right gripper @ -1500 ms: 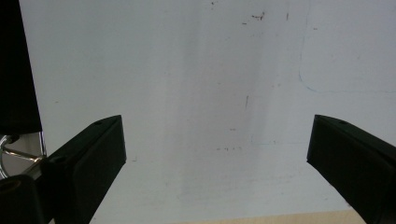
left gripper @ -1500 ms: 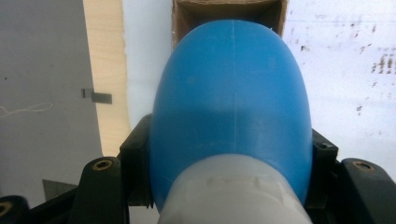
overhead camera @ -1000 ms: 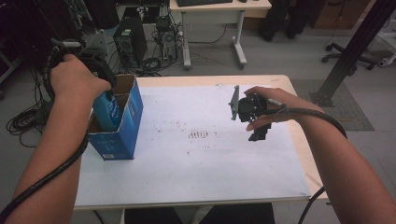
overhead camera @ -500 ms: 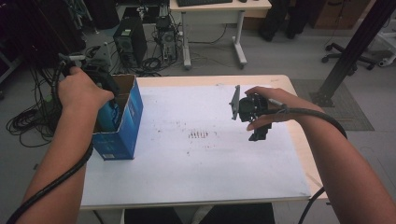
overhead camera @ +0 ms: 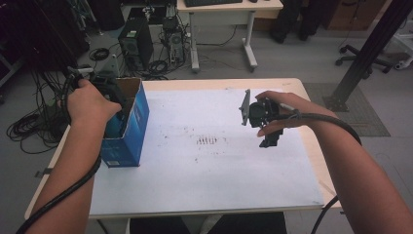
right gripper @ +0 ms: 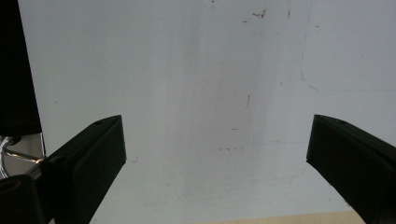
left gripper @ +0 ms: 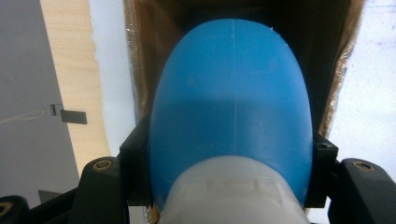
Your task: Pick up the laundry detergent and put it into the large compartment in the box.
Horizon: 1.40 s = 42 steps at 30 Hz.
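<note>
The high view looked forward and down on the table [overhead camera: 204, 185] from above its near edge. The left gripper view sat close over the blue box [left gripper: 140, 56], facing into it. The right gripper view faced the table's white top [right gripper: 210, 93] closely; all 3 shared that top.

This looks like a lab or technical office. Beyond the pale wooden bench [overhead camera: 311, 161] with its white sheet cover, black desktop computer towers [overhead camera: 132, 46] stand on the grey floor amid tangled black cables [overhead camera: 29, 129], with a white desk [overhead camera: 229, 9], a black office chair base [overhead camera: 363, 53] and a black metal frame post [overhead camera: 370, 48].
</note>
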Each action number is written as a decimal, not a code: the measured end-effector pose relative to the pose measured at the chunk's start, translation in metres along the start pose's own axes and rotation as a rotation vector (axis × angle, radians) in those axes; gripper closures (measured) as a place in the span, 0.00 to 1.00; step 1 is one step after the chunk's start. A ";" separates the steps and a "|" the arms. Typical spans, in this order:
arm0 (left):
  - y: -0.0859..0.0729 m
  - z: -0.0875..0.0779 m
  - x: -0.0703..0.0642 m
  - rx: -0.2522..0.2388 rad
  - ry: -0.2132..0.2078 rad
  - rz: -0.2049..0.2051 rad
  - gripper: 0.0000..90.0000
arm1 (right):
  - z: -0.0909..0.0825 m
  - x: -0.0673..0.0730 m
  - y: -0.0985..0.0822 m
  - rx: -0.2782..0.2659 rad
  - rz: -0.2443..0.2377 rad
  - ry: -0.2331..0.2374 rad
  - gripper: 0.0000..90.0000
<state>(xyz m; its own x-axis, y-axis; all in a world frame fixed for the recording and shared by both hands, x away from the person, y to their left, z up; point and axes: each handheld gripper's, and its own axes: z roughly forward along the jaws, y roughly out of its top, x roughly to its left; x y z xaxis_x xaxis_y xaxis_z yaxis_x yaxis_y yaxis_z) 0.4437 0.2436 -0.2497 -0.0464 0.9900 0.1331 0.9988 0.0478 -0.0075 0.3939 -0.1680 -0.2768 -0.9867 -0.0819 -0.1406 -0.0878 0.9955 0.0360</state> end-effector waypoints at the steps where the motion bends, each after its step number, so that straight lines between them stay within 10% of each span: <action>1: 0.000 0.002 -0.001 0.001 0.002 0.001 0.42 | 0.000 0.000 0.000 0.000 0.001 -0.001 0.05; 42: -0.002 0.035 -0.004 0.008 0.011 0.025 0.42 | 0.005 0.002 0.002 -0.008 -0.009 0.004 0.05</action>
<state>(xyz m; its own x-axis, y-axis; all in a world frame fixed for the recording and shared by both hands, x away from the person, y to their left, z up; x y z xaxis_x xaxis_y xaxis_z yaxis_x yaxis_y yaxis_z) 0.4411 0.2444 -0.2846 -0.0211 0.9894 0.1437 0.9995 0.0241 -0.0194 0.3925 -0.1659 -0.2819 -0.9864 -0.0907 -0.1367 -0.0974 0.9943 0.0431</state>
